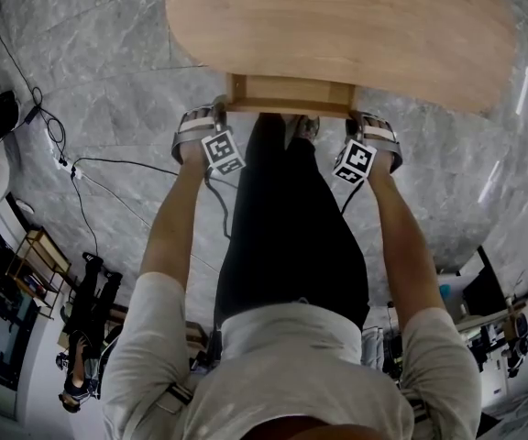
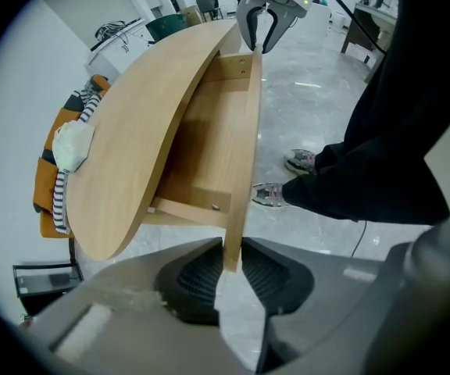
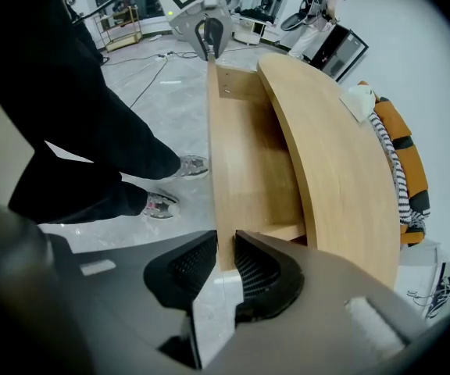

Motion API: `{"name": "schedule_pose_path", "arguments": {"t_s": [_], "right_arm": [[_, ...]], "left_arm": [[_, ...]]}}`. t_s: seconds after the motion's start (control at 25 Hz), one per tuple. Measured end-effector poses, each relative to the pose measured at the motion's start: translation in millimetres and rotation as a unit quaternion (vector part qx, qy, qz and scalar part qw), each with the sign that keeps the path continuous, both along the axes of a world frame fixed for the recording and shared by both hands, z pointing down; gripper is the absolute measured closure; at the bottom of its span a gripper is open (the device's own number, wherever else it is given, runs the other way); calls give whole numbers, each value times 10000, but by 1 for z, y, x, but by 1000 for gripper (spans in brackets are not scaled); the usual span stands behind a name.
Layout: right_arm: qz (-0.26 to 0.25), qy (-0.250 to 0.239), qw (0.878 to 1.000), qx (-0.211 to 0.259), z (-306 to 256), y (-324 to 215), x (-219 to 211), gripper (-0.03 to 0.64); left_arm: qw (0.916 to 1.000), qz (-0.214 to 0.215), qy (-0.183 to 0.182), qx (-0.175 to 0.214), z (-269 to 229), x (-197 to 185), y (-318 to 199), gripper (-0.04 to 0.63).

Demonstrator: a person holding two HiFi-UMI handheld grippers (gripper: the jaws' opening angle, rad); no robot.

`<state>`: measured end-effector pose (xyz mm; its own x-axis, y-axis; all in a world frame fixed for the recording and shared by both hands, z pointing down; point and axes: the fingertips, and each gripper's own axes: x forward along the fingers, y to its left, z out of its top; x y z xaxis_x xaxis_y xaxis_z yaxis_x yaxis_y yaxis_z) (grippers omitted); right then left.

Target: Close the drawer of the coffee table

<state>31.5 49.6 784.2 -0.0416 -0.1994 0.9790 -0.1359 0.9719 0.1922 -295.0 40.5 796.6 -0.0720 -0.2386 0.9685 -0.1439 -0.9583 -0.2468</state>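
Drawer (image 1: 291, 94) of the coffee table (image 1: 356, 26) stands partly pulled out from under the oval wooden top, spanning the gap between the two grippers. The left gripper (image 1: 216, 117) is at the drawer's left end and the right gripper (image 1: 363, 122) at its right end, and both point steeply down.

In the left gripper view, the edge of the drawer front (image 2: 239, 147) runs straight away from the left gripper (image 2: 231, 268). It sits between the ribbed pads, which appear to press on it from both sides, though the slim shadow beside one pad makes the contact hard to judge. The open drawer box and the tabletop lie to that gripper's left. At the far end of the panel, the right gripper (image 2: 262, 26) straddles the same edge.

In the right gripper view, the right gripper (image 3: 225, 260) is clamped on the drawer front (image 3: 244, 162), with the pads tight against both faces. The tabletop curves off to its right, and the left gripper (image 3: 208, 33) sits at the panel's far end.

Behind both grippers, the person's dark trouser legs (image 1: 287, 236) and shoes (image 2: 276, 194) stand on the grey marble floor (image 1: 90, 53), just beside the drawer front.
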Motion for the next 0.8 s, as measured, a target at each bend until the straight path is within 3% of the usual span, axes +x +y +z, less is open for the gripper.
{"name": "schedule_pose_path", "arguments": {"t_s": [0.44,0.8], "right_arm": [[488,94,9983,312,2,-21,2,526],[890,169,9946,513,2,-32,9,517]], "left_arm": [[9993,-258,77,275,1,-1,-19,492],[9976,-614,123,288,3,3,-26,486]]}}
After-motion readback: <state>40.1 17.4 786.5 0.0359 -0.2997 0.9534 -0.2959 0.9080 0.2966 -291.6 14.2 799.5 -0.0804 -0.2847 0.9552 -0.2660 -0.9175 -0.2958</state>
